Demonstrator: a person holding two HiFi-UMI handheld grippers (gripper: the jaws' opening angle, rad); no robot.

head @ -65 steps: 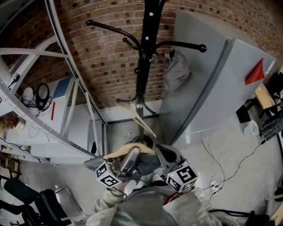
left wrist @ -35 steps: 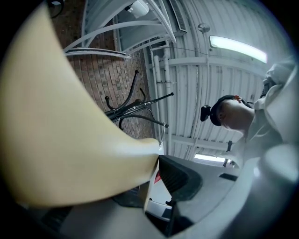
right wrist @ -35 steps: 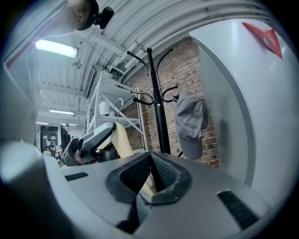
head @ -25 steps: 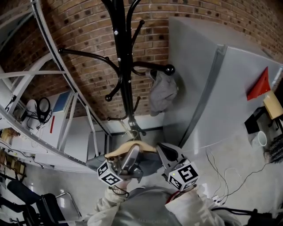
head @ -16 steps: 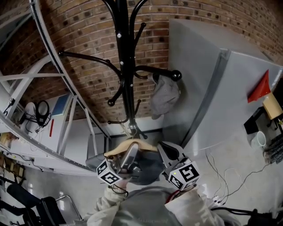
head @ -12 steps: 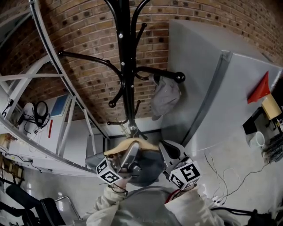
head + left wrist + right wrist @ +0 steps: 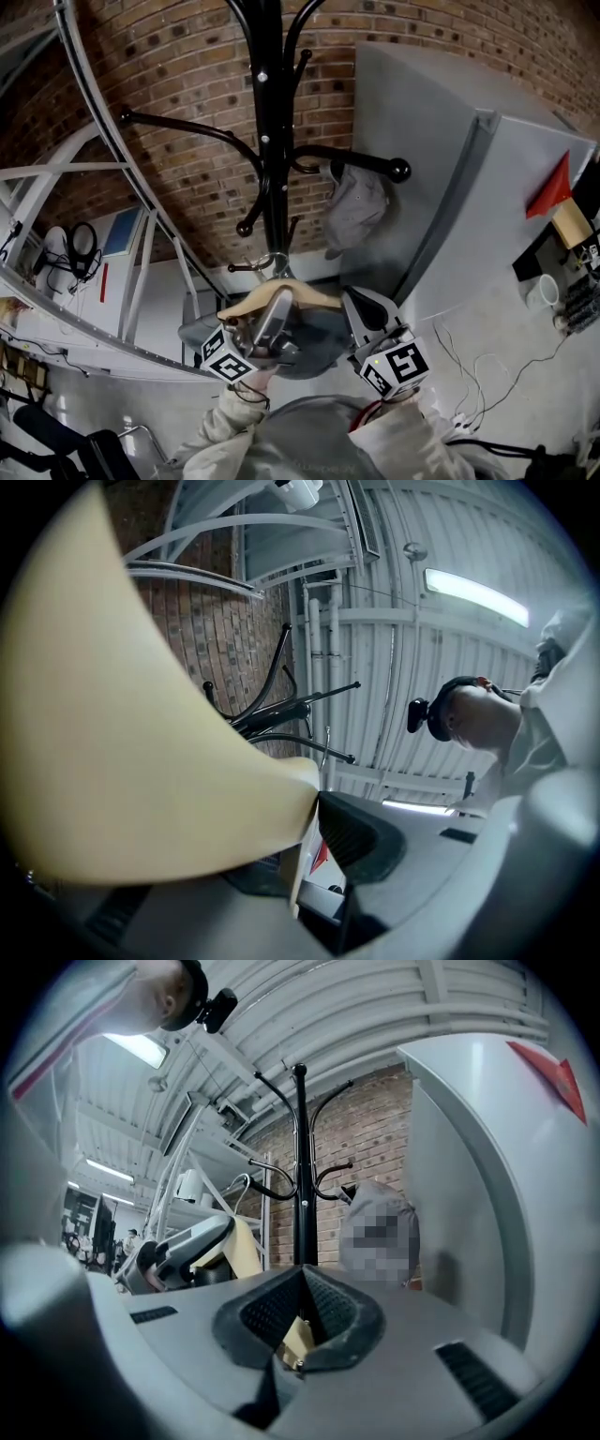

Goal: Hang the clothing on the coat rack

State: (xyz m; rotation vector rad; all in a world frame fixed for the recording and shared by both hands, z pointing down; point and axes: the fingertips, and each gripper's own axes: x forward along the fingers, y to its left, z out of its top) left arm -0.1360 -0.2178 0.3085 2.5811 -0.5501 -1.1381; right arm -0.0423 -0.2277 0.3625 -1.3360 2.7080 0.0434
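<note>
The person is holding a pale wooden clothes hanger (image 7: 281,298) in front of the chest, at six o'clock in the head view, with a dark grey garment (image 7: 314,345) draping from it. The left gripper (image 7: 274,321) is clamping the hanger's left shoulder. In the left gripper view the wood is filling the gap between widely spread jaws, and the one visible black pad is pressing against its edge. The right gripper (image 7: 358,311) is pinching the hanger's right end, at about three o'clock from the left one. In the right gripper view its jaws are standing narrow, tips nearly meeting, with a sliver of pale wood showing between them.

The hanger's metal hook (image 7: 272,263) is pointing toward twelve o'clock, close against the foot of the black metal coat rack (image 7: 268,141); whether the two are touching is not clear. A light grey cloth (image 7: 358,202) is hanging from the rack's knobbed arm, at two o'clock from the hook. A red brick wall (image 7: 187,84) is standing behind the rack, and a tall grey panel (image 7: 450,187) is rising at three o'clock.
</note>
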